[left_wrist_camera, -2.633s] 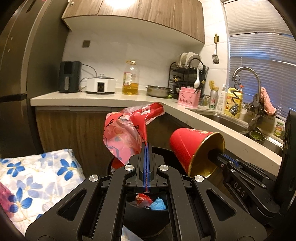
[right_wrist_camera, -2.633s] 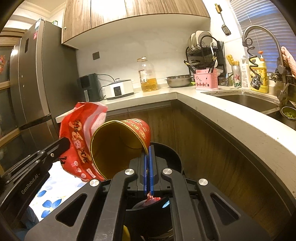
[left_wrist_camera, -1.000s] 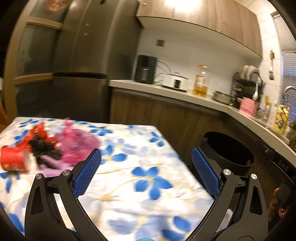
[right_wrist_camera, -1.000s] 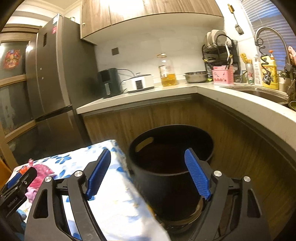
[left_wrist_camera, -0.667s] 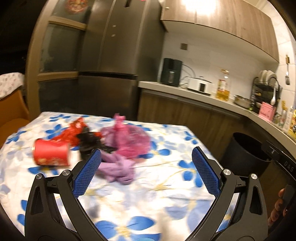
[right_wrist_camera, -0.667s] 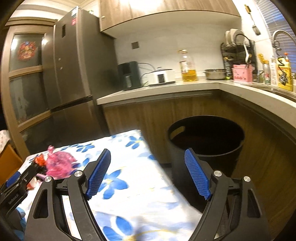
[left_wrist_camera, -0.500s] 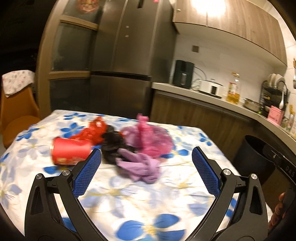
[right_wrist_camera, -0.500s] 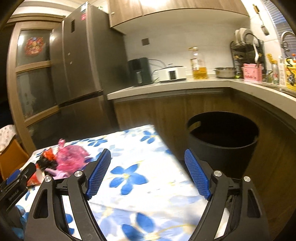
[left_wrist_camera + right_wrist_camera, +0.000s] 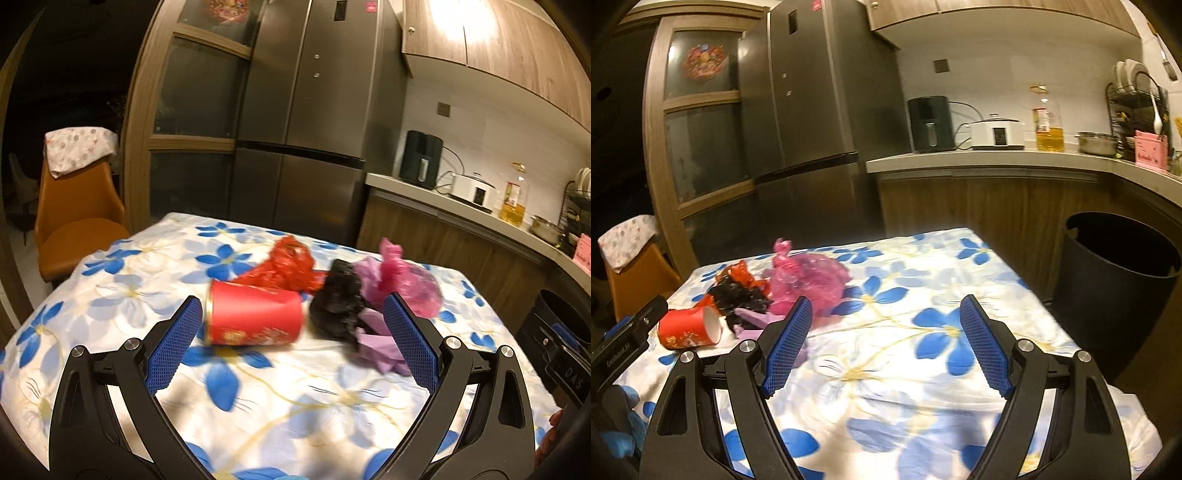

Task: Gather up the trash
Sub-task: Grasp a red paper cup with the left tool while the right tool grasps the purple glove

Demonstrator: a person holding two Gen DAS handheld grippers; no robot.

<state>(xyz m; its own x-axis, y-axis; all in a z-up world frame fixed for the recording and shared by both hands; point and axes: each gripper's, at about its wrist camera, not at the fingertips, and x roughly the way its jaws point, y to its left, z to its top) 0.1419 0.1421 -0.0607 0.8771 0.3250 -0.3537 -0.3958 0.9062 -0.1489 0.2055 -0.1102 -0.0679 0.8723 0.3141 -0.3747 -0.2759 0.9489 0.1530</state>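
On the tablecloth (image 9: 122, 280), red cup (image 9: 255, 320) (toppled).

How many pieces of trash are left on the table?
5 visible: a red cup lying on its side, a red wrapper behind it, a black bag, a pink bag and purple scraps. The pile may hide more.
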